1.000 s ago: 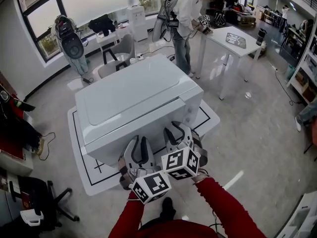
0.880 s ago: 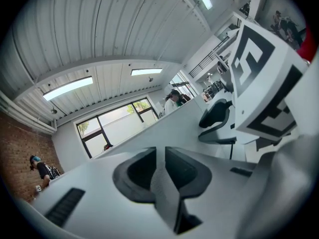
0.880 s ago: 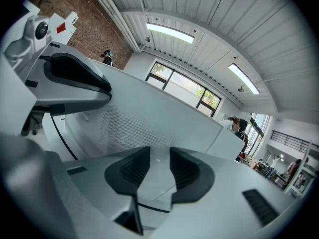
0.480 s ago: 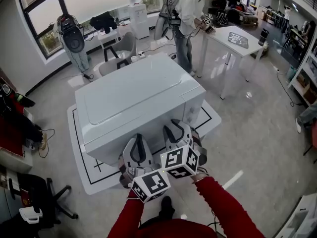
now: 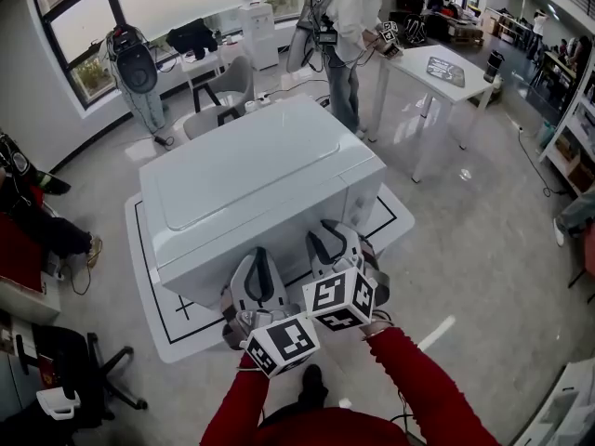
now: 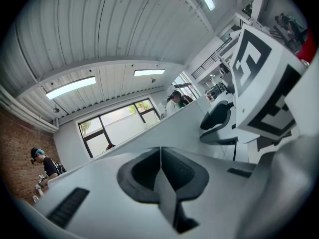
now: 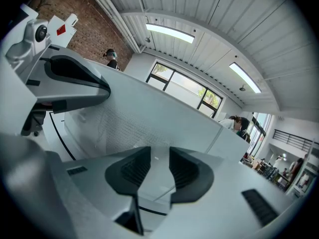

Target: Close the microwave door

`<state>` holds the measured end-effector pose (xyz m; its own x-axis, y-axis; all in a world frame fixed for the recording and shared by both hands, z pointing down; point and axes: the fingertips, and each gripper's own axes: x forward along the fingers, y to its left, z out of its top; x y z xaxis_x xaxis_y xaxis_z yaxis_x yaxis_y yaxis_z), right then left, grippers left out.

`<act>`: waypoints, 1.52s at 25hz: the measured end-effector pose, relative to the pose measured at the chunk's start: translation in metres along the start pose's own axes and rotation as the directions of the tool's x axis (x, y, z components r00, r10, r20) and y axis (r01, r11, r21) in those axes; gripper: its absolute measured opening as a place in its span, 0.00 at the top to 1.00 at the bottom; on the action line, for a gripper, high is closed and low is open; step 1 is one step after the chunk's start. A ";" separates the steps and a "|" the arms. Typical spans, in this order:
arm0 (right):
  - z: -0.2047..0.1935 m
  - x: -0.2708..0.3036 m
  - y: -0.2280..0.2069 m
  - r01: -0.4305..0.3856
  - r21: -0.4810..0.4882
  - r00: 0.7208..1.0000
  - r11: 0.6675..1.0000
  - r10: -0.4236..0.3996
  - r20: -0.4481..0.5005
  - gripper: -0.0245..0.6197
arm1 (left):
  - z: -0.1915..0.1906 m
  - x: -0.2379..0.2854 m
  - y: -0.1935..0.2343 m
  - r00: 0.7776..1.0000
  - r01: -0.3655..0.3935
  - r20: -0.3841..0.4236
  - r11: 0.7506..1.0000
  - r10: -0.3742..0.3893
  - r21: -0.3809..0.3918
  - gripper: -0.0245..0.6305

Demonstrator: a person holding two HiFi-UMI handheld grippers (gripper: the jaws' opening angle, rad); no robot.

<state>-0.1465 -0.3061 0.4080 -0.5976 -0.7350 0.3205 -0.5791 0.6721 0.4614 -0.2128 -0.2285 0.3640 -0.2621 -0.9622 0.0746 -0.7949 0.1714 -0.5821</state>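
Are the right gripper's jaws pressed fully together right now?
No, the right gripper shows a clear gap between its two dark jaws, with the white microwave visible through it.

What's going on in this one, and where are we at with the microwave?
A person in red sleeves holds both grippers right in front of a white microwave whose door looks shut. The left gripper is closed on nothing; the right gripper has its jaws a little apart, empty, facing the door.

Left gripper jaws together; right gripper jaws seemingly apart.
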 end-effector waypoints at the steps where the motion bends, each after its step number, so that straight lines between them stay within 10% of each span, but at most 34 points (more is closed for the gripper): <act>1: 0.000 0.000 0.000 -0.005 0.007 1.000 1.000 0.005 0.002 0.76 | -0.001 0.000 -0.001 1.000 0.006 -0.001 1.000 -0.006 0.002 0.93; 19: -0.006 -0.079 -0.028 -0.133 0.383 0.979 0.914 0.062 0.194 0.91 | 0.005 -0.026 -0.026 0.966 0.244 0.151 0.938 -0.211 -0.247 0.94; 31: -0.021 -0.126 -0.025 -0.186 0.485 0.968 0.855 0.076 0.237 0.93 | 0.010 -0.048 -0.047 0.897 0.442 0.222 0.801 -0.383 -0.404 0.94; 38: -0.034 -0.159 -0.008 -0.257 0.566 0.954 0.784 0.112 0.279 0.94 | 0.014 -0.076 -0.056 0.817 0.576 0.326 0.643 -0.476 -0.504 0.94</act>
<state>-0.0275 -0.1980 0.3814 -0.7895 -0.6006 0.1265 -0.6136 0.7667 -0.1888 -0.1401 -0.1679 0.3796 0.3427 -0.9365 0.0744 -0.9383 -0.3373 0.0766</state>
